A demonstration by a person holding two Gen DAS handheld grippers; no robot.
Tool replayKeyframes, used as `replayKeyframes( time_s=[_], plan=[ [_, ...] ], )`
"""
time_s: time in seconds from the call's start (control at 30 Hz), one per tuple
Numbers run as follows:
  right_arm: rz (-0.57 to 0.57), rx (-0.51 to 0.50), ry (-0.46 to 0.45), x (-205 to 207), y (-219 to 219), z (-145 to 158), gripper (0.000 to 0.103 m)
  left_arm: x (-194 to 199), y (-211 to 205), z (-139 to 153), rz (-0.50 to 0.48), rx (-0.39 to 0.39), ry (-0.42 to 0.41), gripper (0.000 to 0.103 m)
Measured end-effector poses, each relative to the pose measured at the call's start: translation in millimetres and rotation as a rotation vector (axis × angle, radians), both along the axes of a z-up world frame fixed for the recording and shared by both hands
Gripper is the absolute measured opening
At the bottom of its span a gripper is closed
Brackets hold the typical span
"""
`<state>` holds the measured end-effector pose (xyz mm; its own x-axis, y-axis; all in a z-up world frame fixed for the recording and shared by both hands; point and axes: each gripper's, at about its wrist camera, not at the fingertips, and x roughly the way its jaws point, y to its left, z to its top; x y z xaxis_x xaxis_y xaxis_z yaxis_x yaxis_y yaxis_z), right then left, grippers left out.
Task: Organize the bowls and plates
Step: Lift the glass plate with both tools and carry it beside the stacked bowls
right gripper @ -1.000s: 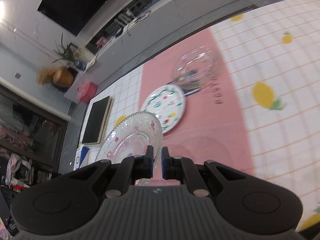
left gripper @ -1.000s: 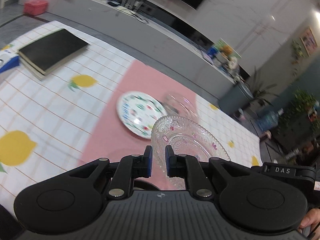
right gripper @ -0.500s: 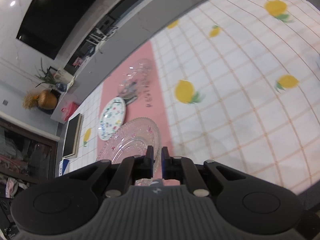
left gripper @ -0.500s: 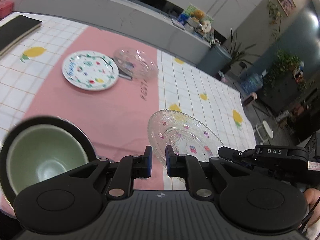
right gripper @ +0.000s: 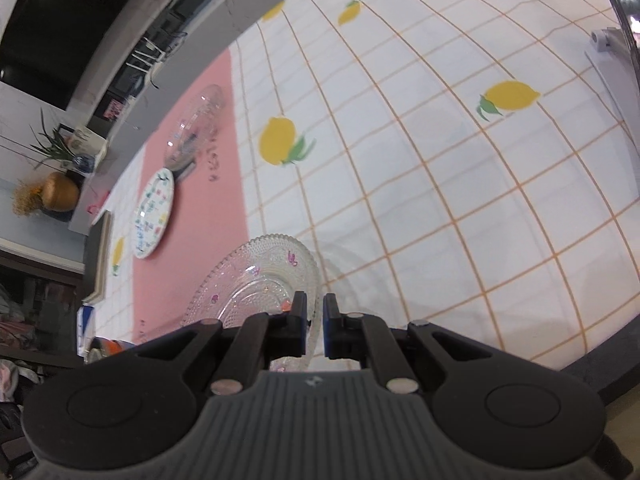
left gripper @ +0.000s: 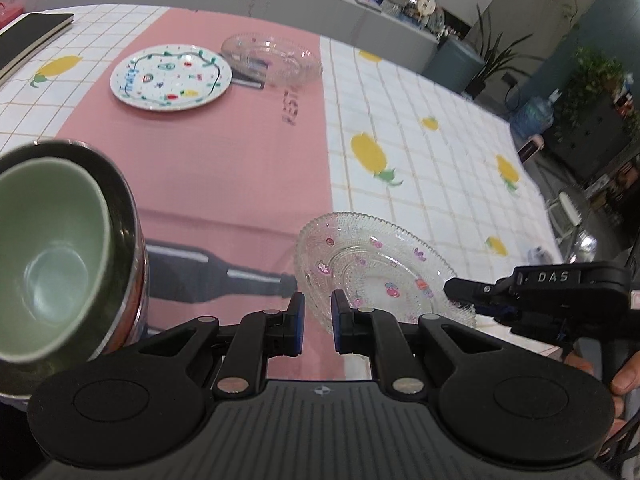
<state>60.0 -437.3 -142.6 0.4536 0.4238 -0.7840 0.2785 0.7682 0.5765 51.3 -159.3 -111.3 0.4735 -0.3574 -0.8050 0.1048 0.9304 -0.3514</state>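
- Only the left wrist view shows the green bowl [left gripper: 48, 256] nested in a dark bowl [left gripper: 124, 240], beside the left gripper [left gripper: 318, 316], whose fingers stand slightly apart, empty.
- The right gripper [right gripper: 315, 316] is clamped on the glass plate [right gripper: 256, 284] rim, low over the tablecloth [right gripper: 440, 184].
- A second ago the plate hung higher, nearer the painted plate [left gripper: 171, 77].

Green bowl [left gripper: 52, 264]: the left edge of my left view cuts it off.
Dark bowl [left gripper: 122, 216] around it: I see only part of its rim.
Book [left gripper: 28, 36]: cut off at the table's far left corner.
Glass plate [right gripper: 256, 284]: my right gripper [right gripper: 314, 312] hides its near rim.
Hand [left gripper: 624, 376]: I see only fingertips, by the right edge.
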Motion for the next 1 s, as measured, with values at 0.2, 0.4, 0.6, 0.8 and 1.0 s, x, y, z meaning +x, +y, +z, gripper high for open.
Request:
replayKeyframes(
  time_s=[0.2,0.4,0.6,0.8,1.0],
  plan=[
    [0.028,-0.029,0.003,0.7,2.8,-11.4,0.006,-3.0,-7.6,-14.5,-0.003,0.058,0.029,0.015],
    [0.066,-0.047,-0.011,1.3,9.1,-12.4,0.006,-6.4,-9.6,-17.8,0.005,0.1,0.037,0.015],
    [0.102,-0.077,-0.028,-0.7,16.1,-12.0,0.007,-6.2,-9.9,-20.9,0.015,0.118,0.048,0.014],
    [0.148,-0.129,-0.033,0.9,27.2,-12.4,0.01,-8.0,-7.8,-24.0,0.024,0.126,0.062,0.014],
    [0.174,-0.189,-0.039,1.0,34.4,-12.9,0.011,-9.1,-6.2,-24.2,0.029,0.115,0.064,0.014]
  ],
)
